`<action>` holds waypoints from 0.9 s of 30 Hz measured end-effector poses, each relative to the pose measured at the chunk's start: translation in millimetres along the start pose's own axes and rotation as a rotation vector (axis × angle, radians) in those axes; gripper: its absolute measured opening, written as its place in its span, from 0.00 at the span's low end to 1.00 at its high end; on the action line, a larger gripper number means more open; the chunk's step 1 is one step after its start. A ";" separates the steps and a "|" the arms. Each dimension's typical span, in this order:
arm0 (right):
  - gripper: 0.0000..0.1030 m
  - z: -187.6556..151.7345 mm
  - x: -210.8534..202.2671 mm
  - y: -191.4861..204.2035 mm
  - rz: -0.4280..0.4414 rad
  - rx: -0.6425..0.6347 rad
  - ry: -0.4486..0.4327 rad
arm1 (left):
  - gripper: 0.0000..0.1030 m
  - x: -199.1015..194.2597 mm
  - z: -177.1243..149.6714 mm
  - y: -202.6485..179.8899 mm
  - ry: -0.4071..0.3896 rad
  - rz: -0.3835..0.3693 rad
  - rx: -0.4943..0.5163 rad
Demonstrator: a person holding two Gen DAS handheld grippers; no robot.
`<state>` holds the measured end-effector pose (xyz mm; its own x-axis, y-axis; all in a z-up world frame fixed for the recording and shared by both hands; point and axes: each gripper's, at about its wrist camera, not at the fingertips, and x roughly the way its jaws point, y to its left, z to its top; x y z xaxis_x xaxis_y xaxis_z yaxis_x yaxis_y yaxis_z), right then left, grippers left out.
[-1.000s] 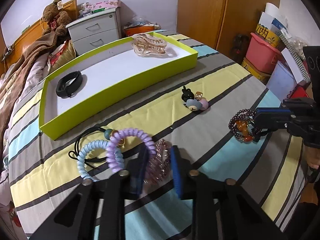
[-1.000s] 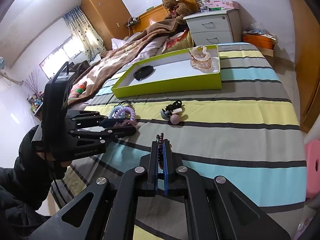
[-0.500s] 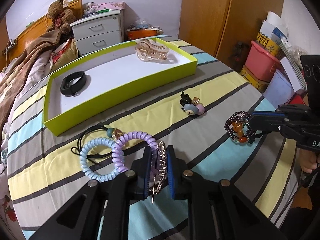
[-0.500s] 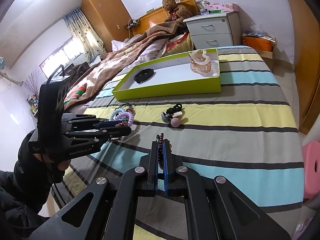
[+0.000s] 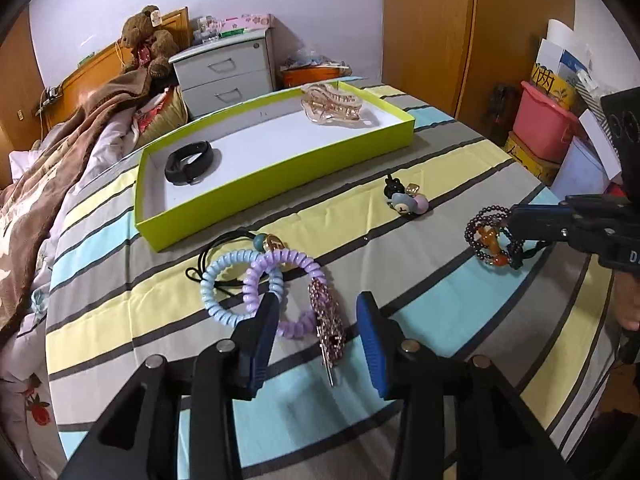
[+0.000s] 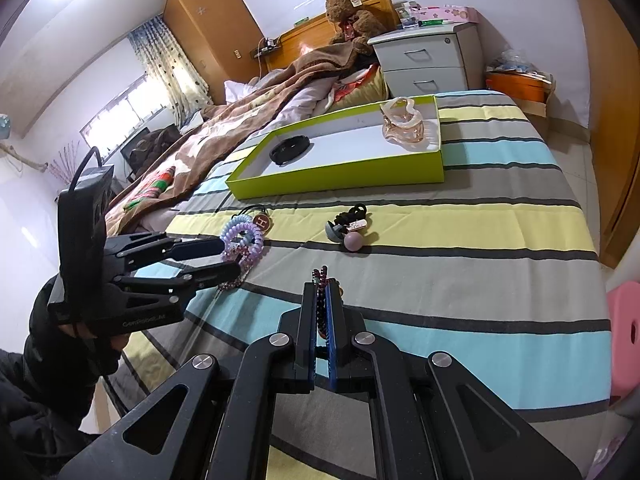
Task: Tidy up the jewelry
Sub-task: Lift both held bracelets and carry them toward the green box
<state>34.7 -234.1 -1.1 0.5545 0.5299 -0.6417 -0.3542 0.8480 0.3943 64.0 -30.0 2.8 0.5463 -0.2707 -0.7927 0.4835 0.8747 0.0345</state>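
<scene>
A lime-green tray [image 5: 280,172] on the striped bed holds a black band [image 5: 189,163] and a clear amber claw clip [image 5: 332,105]. My left gripper [image 5: 316,328] is open; a pink rhinestone hair clip [image 5: 327,322] lies on the cover between its fingers, beside a purple coil tie [image 5: 280,276] and a blue coil tie [image 5: 224,284]. My right gripper [image 6: 320,300] is shut on a dark beaded bracelet [image 5: 490,240], held just above the bed. The tray [image 6: 340,172] also shows in the right wrist view.
A black cord hair tie with a round charm [image 5: 272,244] lies by the coils. A cartoon hair tie with a pink ball [image 5: 406,200] sits mid-bed. A brown blanket [image 5: 48,184] is at left, a grey drawer unit [image 5: 224,76] behind, a pink bin [image 5: 544,124] at right.
My left gripper closed on the rhinestone clip, then opened; the clip now lies on the cover between the fingers. The right gripper still holds the bracelet, slightly raised.
</scene>
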 end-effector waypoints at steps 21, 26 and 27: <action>0.04 0.7 -6.7 -4.0 -0.001 0.009 -0.023 | 0.08 -2.8 1.6 -8.9 -0.004 0.008 -0.017; 0.04 5.0 -11.8 -1.3 -0.011 0.001 -0.039 | 0.08 -9.2 6.2 -5.8 -0.020 -0.006 -0.041; 0.04 6.6 -13.2 -0.4 -0.015 -0.003 -0.044 | 0.08 -11.1 7.6 -5.3 -0.025 -0.005 -0.041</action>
<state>32.5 -241.3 11.5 0.5920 0.5173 -0.6180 -0.3476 0.8557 0.3833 60.6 -34.7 16.1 0.5611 -0.2848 -0.7772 0.4580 0.8890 0.0049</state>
